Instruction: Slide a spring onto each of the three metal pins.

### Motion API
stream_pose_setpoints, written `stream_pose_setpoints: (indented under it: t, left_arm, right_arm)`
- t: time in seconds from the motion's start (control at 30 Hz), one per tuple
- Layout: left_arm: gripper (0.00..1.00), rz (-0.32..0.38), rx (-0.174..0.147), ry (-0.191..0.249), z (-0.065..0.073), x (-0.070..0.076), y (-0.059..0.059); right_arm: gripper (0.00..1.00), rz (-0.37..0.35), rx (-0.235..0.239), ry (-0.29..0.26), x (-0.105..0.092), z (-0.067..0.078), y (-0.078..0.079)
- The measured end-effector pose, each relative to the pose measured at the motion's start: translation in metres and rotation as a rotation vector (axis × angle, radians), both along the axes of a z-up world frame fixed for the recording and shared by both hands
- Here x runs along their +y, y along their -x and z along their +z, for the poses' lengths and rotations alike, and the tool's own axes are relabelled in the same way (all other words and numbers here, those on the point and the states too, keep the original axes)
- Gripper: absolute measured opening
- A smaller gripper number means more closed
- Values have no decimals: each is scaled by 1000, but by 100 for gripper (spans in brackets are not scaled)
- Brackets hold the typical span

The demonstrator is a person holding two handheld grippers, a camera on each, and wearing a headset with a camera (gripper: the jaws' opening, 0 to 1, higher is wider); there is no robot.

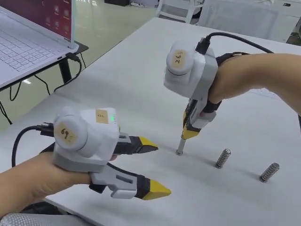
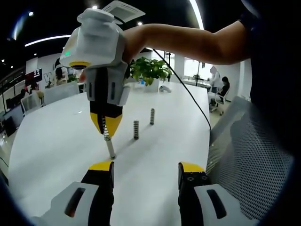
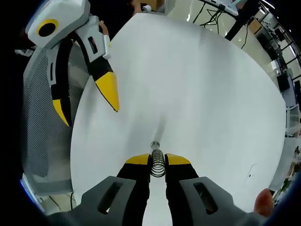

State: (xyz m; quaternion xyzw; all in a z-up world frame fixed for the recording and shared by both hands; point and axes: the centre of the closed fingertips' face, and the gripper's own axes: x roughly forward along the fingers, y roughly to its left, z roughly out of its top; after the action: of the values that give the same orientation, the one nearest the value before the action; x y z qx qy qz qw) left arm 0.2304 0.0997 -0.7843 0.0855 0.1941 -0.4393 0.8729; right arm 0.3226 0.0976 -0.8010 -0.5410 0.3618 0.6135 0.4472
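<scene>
My right gripper (image 1: 188, 133) points straight down, shut on a small coil spring (image 3: 158, 164) whose lower end sits over the top of a bare metal pin (image 1: 180, 148) standing on the white table (image 1: 141, 80). From the left gripper view, that spring (image 2: 106, 130) hangs just above the pin (image 2: 111, 150). Two other pins carry springs: one (image 1: 223, 158) to the right, another (image 1: 269, 172) further right. My left gripper (image 1: 155, 167) hovers open and empty at the near left, short of the pin.
An open laptop (image 1: 28, 37) sits on a side stand at the far left, with cables trailing below. A mesh chair (image 2: 254, 160) stands close by the table. A potted plant (image 2: 149, 70) is at the table's far end.
</scene>
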Motion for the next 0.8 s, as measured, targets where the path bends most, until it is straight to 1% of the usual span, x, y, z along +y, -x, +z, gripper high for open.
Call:
stream_pose_setpoints:
  t: [0.17,0.37,0.63,0.7,0.8]
  left_arm:
    - [49,-1,-2,0,0,-1,0]
    - [49,3,-1,2,1,0,1]
    - [49,2,-1,3,1,-1,0]
    - [49,1,-1,2,0,-1,0]
    - [49,-1,2,0,0,-1,0]
  right_arm:
    - [9,-8,5,9,-2,-4,1]
    - [9,-16,12,19,-1,-13,-1]
    - [9,-23,18,33,-4,-20,4]
    - [9,-26,20,34,-3,-23,2]
    - [9,-29,25,37,-5,-25,7]
